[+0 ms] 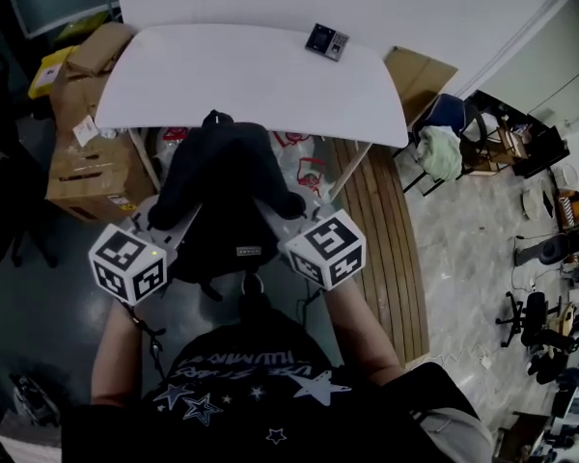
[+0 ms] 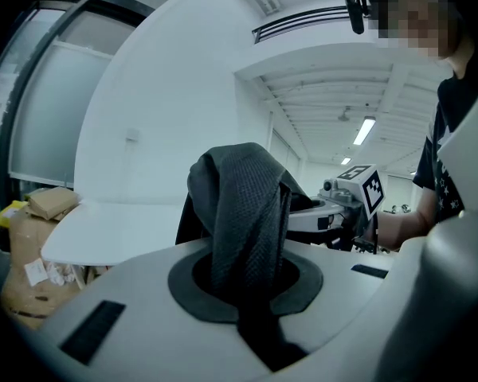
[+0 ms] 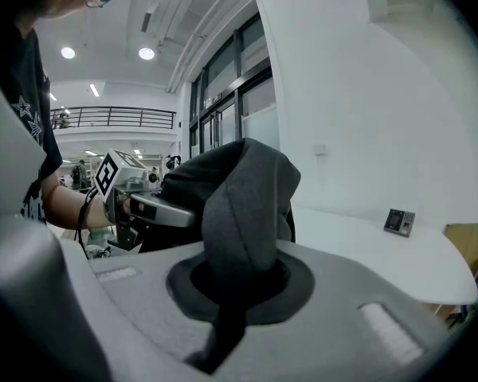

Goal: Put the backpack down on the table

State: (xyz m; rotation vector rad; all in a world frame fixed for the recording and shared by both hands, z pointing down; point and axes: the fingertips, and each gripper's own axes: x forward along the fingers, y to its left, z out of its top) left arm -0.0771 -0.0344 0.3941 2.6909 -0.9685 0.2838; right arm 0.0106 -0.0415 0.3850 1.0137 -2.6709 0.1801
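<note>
A black backpack (image 1: 224,196) hangs between my two grippers, just short of the near edge of the white table (image 1: 251,80). My left gripper (image 1: 164,222) is shut on one dark woven shoulder strap (image 2: 243,213). My right gripper (image 1: 291,210) is shut on the other grey strap (image 3: 243,205). Each strap bunches up out of the closed jaws and folds over. In the left gripper view the right gripper's marker cube (image 2: 365,188) shows beyond the bag. The left gripper's marker cube (image 3: 111,173) appears in the right gripper view.
A small black device (image 1: 326,41) lies on the table's far right part. Cardboard boxes (image 1: 87,162) stand left of the table. Plastic bags (image 1: 304,167) sit under it. A chair with cloth (image 1: 442,143) and clutter stand at the right.
</note>
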